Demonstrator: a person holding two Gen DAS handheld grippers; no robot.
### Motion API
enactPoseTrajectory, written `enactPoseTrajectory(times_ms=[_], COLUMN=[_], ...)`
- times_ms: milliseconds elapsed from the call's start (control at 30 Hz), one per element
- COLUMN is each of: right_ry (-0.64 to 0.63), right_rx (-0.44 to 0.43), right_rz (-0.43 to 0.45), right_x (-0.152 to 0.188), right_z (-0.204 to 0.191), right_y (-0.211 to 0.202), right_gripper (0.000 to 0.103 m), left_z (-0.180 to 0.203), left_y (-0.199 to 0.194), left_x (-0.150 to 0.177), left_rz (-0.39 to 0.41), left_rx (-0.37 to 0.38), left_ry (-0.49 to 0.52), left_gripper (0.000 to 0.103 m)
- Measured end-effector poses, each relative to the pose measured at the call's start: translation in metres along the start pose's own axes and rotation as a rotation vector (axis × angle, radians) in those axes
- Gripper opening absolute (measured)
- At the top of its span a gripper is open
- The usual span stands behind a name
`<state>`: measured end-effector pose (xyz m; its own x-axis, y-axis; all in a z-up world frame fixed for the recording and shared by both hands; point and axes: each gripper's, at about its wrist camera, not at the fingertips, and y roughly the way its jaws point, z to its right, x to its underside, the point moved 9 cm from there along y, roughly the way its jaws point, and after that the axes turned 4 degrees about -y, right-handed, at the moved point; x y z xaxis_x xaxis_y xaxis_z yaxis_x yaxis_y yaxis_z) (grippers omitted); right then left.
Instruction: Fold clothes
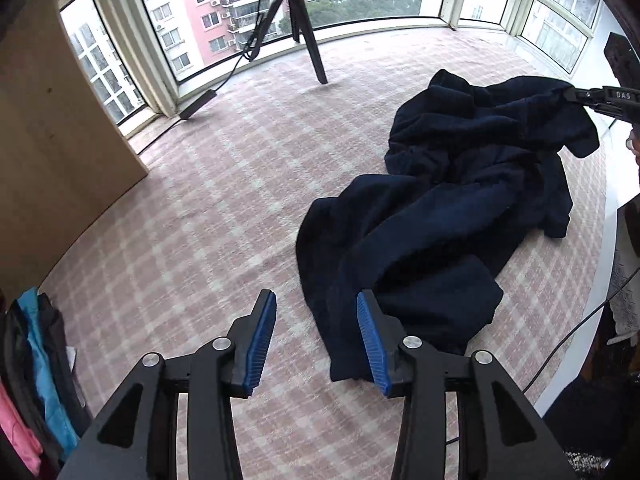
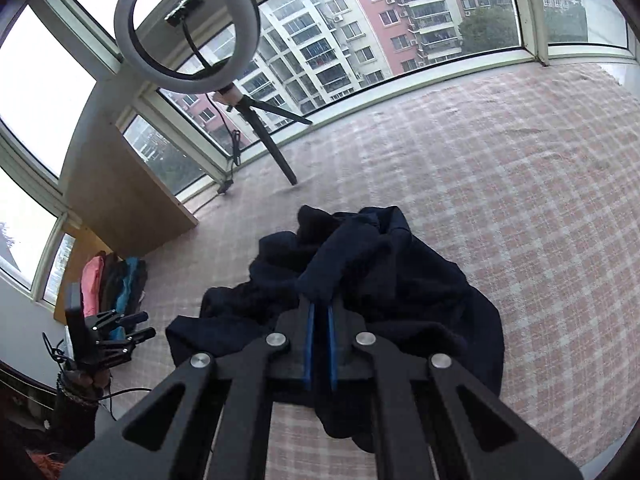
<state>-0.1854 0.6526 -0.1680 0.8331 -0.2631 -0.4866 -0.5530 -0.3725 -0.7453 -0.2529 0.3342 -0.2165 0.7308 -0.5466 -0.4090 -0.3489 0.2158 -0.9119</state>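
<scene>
A dark navy garment (image 1: 460, 208) lies crumpled on the pink plaid surface (image 1: 224, 200). My left gripper (image 1: 316, 300) is open and empty, its blue pads (image 1: 262, 340) just above the garment's near left edge. My right gripper (image 2: 320, 306) is shut on a fold of the navy garment (image 2: 360, 280) and holds it lifted. The right gripper also shows in the left wrist view (image 1: 572, 94) at the far right, pinching the garment's far edge. The left gripper shows in the right wrist view (image 2: 136, 326) at the left.
A black tripod (image 1: 296, 24) with a ring light (image 2: 188, 24) stands at the far side by the windows, its cable (image 1: 224, 76) trailing on the surface. A wooden panel (image 1: 52, 152) stands at left. A stack of folded clothes (image 1: 36, 368) lies at the near left.
</scene>
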Motion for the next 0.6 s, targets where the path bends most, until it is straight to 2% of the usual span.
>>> enactPoseTrajectory(times_ms=[200, 267, 433, 467, 500, 533, 567, 600], right_ry=[-0.106, -0.168, -0.335, -0.369, -0.344, -0.317, -0.288, -0.259], right_rx=[-0.284, -0.402, -0.455, -0.464, -0.45, -0.435, -0.358, -0.278], right_rz=[0.121, 0.062, -0.177, -0.226, -0.194, -0.159, -0.142, -0.126], right_x=[-0.067, -0.078, -0.042, -0.035, -0.039, -0.043, -0.045, -0.046], right_z=[-0.139, -0.218, -0.287, -0.3, -0.278, -0.254, -0.22, -0.186], right_y=[-0.015, 0.017, 0.061, 0.069, 0.063, 0.056, 0.055, 0.054], right_gripper=[0.005, 0.006, 0.012, 0.017, 0.038, 0.065, 0.071, 0.071], left_z=[-0.056, -0.077, -0.114, -0.115, -0.115, -0.114, -0.112, -0.107], left_y=[-0.032, -0.041, -0.047, -0.047, -0.046, -0.044, -0.041, -0.036], left_x=[0.015, 0.02, 0.046, 0.051, 0.055, 0.057, 0.057, 0.054], left_rz=[0.069, 0.089, 0.077, 0.07, 0.064, 0.058, 0.051, 0.043], left_rx=[-0.081, -0.102, -0.128, -0.131, -0.135, -0.139, -0.136, -0.12], left_ry=[-0.107, -0.166, -0.276, -0.27, -0.261, -0.248, -0.238, -0.226], left_gripper=[0.041, 0.042, 0.043, 0.043, 0.044, 0.045, 0.048, 0.048])
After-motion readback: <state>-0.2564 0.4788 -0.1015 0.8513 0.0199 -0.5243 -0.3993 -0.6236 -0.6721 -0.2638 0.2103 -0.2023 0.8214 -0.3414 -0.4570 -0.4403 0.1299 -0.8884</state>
